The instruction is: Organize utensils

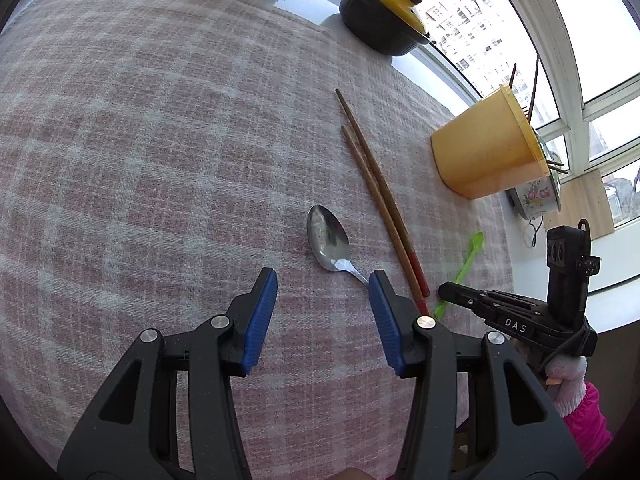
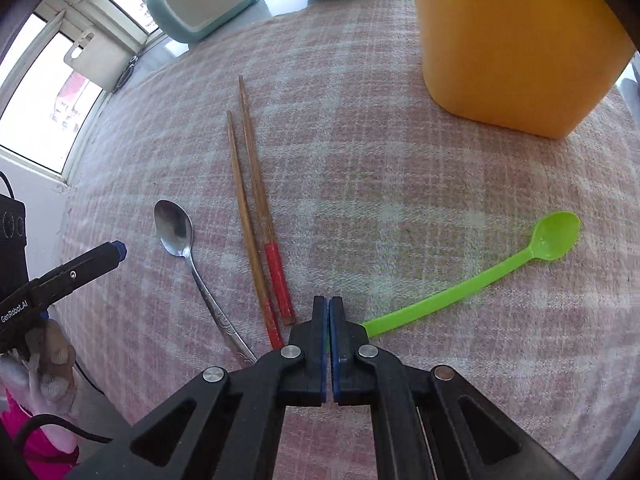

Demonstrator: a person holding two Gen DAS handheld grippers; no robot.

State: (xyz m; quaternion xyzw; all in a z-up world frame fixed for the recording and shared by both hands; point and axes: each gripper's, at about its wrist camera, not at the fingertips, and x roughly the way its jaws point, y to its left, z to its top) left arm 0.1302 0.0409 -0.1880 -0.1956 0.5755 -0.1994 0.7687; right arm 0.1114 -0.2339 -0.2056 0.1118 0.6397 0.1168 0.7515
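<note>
A metal spoon (image 1: 328, 236) (image 2: 174, 228), two wooden chopsticks (image 1: 376, 184) (image 2: 252, 200) with red ends and a green plastic spoon (image 1: 468, 258) (image 2: 480, 276) lie on a pink checked cloth (image 1: 160, 140). A yellow holder (image 1: 484, 148) (image 2: 512, 40) with chopsticks sticking out of it stands beyond them. My left gripper (image 1: 322, 280) (image 2: 116, 248) hangs open just above the metal spoon's handle, holding nothing. My right gripper (image 2: 328, 300) (image 1: 442, 290) is shut over the near end of the green spoon's handle. That spoon lies flat, and nothing shows between the pads.
A dark pot (image 1: 380, 12) with a yellow lid and a teal container (image 2: 200, 0) stand at the far edge by the window. A flowered dish (image 1: 536, 196) sits behind the holder. A pink sleeve (image 1: 584, 416) is at the lower right.
</note>
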